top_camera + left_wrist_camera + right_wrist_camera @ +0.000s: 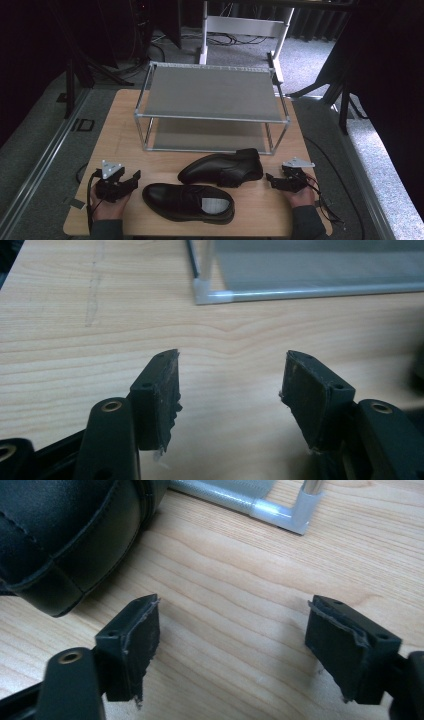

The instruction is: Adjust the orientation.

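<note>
The grey two-tier metal shoe rack at twelve o'clock on the wooden desk holds nothing. Two black leather shoes lie between the hand-held grippers: the near shoe points to nine o'clock, the far shoe towards eight, both lengthwise across. The left hand-held gripper and the right hand-held gripper both gape apart.

Right gripper: jaws stand wide apart, nothing between them, bare wooden table beneath. Pads worn, edges frayed. Black leather shoe lies ahead and left of the left jaw, near its tip, stitched seams visible; contact cannot be told. Metal rack frame, corner joint, ahead and slightly right, well beyond the jaws.
</note>
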`<move>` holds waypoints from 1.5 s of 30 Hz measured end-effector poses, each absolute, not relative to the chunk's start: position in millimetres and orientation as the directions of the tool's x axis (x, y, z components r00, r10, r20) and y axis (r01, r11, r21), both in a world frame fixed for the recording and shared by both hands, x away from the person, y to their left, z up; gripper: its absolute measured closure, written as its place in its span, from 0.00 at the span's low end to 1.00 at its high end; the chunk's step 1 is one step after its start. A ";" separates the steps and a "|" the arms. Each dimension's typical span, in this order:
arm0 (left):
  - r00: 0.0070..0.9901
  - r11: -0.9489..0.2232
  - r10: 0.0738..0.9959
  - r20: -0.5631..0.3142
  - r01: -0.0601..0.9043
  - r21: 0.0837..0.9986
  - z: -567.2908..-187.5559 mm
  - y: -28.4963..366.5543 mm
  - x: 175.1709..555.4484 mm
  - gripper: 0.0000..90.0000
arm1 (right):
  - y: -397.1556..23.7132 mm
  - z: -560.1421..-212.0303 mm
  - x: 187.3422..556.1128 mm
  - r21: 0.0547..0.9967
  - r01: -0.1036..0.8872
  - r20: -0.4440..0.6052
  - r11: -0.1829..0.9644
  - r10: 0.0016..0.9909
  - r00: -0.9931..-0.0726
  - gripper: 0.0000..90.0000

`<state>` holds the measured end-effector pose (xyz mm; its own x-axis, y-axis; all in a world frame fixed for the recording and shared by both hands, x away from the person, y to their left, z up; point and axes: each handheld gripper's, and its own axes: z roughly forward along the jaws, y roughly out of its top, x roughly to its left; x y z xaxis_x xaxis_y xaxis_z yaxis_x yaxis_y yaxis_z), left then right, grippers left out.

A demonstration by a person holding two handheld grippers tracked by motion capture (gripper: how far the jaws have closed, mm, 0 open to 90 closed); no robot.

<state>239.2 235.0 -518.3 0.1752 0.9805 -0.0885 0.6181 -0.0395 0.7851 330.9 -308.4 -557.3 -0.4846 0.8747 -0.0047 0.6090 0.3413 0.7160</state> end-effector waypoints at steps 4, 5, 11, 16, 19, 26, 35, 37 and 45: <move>0.214 -0.064 0.973 -0.083 0.603 0.795 -514.2 228.4 224.3 0.47 | -308.8 -554.5 329.2 0.705 0.620 -0.008 0.344 0.878 -0.478 0.34; 0.223 -0.071 0.972 -0.080 0.597 0.799 -512.9 226.8 220.6 0.47 | -309.0 -553.6 328.4 0.702 0.624 -0.007 0.345 0.879 -0.477 0.36; 0.284 -0.102 0.955 -0.081 0.575 0.812 -509.1 217.0 199.0 0.49 | -310.0 -548.8 322.1 0.696 0.617 -0.038 0.367 0.877 -0.478 0.43; 0.332 -0.162 0.942 -0.054 0.588 0.792 -515.1 207.7 184.0 0.50 | -307.9 -540.1 316.2 0.718 0.595 -0.034 0.362 0.871 -0.489 0.43; 0.350 -0.186 0.936 -0.046 0.600 0.778 -519.5 203.1 177.5 0.51 | -305.7 -534.7 312.7 0.733 0.578 -0.027 0.359 0.864 -0.502 0.42; 0.379 -0.212 0.924 -0.058 0.631 0.747 -529.5 196.5 164.7 0.51 | -295.1 -526.0 306.7 0.752 0.535 -0.039 0.385 0.836 -0.547 0.40; 0.416 -0.272 0.909 -0.031 0.647 0.712 -536.2 186.0 166.8 0.54 | -275.5 -519.6 302.9 0.761 0.483 -0.063 0.434 0.790 -0.611 0.33; 0.419 -0.278 0.908 -0.027 0.649 0.708 -537.1 184.5 167.6 0.54 | -273.0 -519.7 303.1 0.760 0.479 -0.065 0.439 0.785 -0.616 0.33; 0.423 -0.275 0.905 -0.037 0.650 0.708 -538.8 183.2 173.5 0.55 | -249.4 -521.7 312.7 0.737 0.442 -0.141 0.510 0.757 -0.638 0.29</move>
